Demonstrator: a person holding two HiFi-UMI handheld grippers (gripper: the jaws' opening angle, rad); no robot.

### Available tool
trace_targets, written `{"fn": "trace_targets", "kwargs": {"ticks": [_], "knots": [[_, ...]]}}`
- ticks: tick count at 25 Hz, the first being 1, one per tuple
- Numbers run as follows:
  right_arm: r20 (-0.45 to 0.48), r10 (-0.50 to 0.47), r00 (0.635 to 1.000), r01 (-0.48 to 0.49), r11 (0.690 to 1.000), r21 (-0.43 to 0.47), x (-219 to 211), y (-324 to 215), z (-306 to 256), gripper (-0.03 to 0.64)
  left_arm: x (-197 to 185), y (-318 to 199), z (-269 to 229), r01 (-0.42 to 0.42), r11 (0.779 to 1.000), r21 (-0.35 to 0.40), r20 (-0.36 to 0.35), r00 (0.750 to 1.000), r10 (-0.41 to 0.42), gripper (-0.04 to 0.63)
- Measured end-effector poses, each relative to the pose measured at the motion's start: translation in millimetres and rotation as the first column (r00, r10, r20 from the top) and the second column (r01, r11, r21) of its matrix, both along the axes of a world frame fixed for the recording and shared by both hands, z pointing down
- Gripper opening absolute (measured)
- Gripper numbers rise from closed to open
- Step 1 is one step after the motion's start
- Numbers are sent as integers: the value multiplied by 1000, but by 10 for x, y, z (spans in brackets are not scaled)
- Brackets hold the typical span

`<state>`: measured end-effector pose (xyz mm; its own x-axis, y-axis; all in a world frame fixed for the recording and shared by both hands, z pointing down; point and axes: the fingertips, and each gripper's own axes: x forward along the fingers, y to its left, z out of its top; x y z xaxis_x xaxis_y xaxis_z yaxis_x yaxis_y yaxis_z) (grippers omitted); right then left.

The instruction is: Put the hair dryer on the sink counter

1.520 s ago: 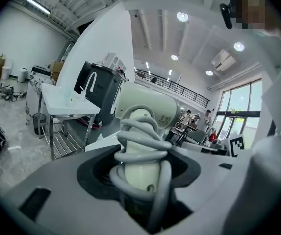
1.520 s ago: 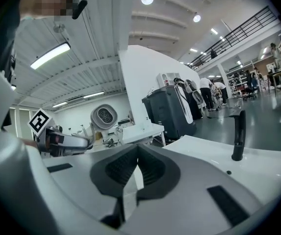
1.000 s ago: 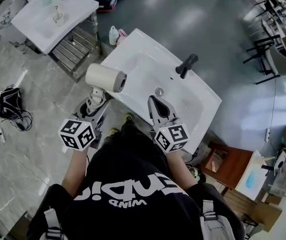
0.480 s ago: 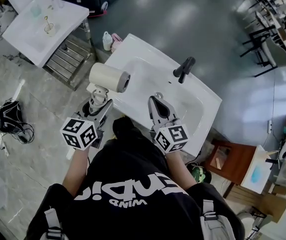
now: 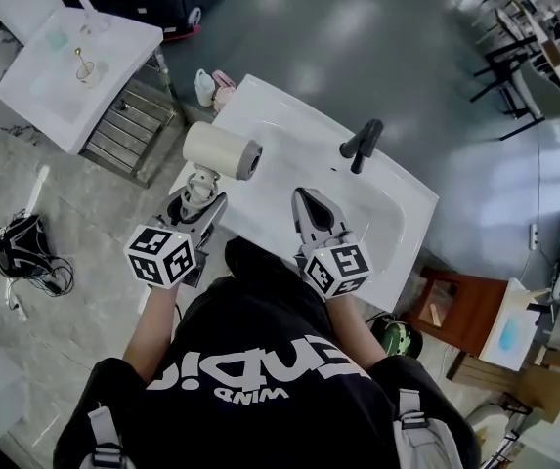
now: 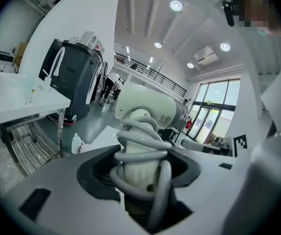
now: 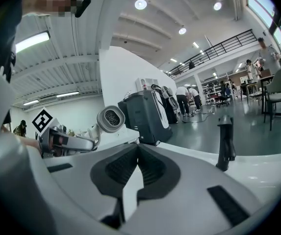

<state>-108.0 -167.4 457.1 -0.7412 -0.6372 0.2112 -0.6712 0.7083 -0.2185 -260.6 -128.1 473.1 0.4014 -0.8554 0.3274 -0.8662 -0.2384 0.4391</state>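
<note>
A cream hair dryer (image 5: pixel 219 149) with its grey cord wound round the handle is held upright in my left gripper (image 5: pixel 201 198), whose jaws are shut on the handle. It hangs over the left edge of the white sink counter (image 5: pixel 260 101). In the left gripper view the dryer (image 6: pixel 145 106) fills the middle, above the left gripper (image 6: pixel 140 165). My right gripper (image 5: pixel 304 195) is shut and empty over the basin, short of the black faucet (image 5: pixel 361 145). From the right gripper (image 7: pixel 138 148) the dryer's nozzle (image 7: pixel 111 119) shows at left and the faucet (image 7: pixel 225 141) at right.
A second white sink (image 5: pixel 64 66) on a metal rack (image 5: pixel 128 130) stands at the upper left, with bottles (image 5: pixel 206 86) on the floor between the two sinks. A black bundle of cables (image 5: pixel 25 247) lies on the floor at left. A wooden stool (image 5: pixel 455 316) stands at right.
Both grippers have moved forward towards the sink. The dryer, still held in the left gripper, now hangs further over the counter's left edge.
</note>
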Motion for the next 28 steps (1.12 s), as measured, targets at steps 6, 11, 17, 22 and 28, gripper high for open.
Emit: {"fn": "trace_targets", "kwargs": {"ticks": [6,11,17,22,28], "knots": [[0,33,999,-33,999,-4,1,-173,24,18,-6,-213,57,-34,999,-16,4,999,34,256],[6,60,998,-60,998,-15,17,-277,63,18,25,-384,117,-71,997,-35,10,997,72,256],[12,102,995,-102,995,-22,70,-386,108,18,77,-583,170,-119,992,-49,18,993,120,256],[18,143,990,-142,989,-32,147,-478,143,18,132,-749,255,-152,986,-72,15,988,153,256],[19,163,986,-163,986,-40,211,-597,187,18,204,-972,334,-168,982,-89,19,985,170,256]]}}
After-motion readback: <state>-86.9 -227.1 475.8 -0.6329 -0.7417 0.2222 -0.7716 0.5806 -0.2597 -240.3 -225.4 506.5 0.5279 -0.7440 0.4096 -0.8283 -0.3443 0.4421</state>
